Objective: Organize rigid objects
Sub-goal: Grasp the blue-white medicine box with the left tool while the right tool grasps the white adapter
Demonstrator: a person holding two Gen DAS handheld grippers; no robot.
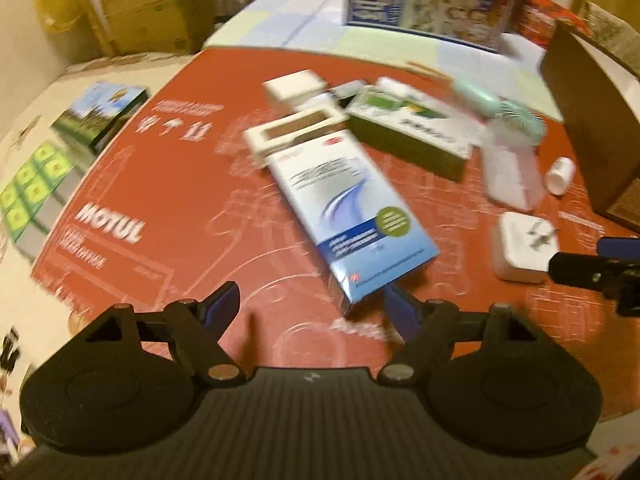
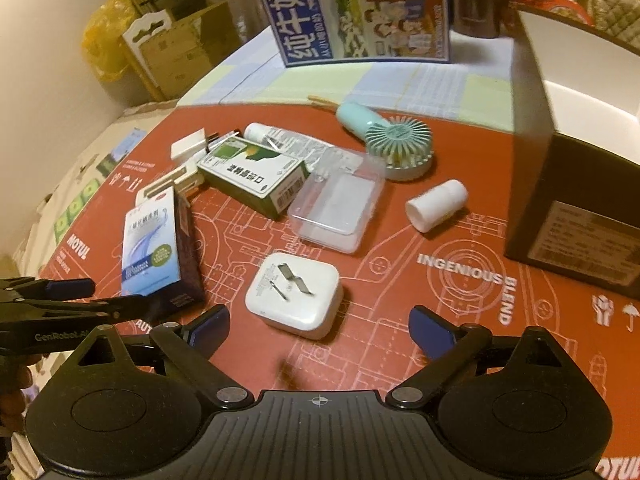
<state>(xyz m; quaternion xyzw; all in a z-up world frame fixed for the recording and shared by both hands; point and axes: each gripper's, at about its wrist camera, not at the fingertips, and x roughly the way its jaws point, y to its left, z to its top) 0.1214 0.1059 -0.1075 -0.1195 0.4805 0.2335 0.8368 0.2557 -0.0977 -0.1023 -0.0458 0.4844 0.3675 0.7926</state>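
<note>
Item: white plug adapter (image 2: 294, 295), prongs up, flat on the red mat (image 2: 400, 280). It lies just ahead of our right gripper (image 2: 320, 330), centred between its spread, empty jaws; squarish, no long axis to speak of.

Item: blue-and-white medicine box (image 1: 352, 216). Its long axis runs away from our left gripper (image 1: 312, 312), near end between those open, empty jaws.

Each hand has its own nearest item. Clear mat surrounds the adapter; the clear plastic case (image 2: 336, 208) sits beyond.

Wide-spread left gripper (image 1: 312, 304) hovers beside the blue-white box (image 1: 352, 216) on the red mat (image 1: 168, 200).
</note>
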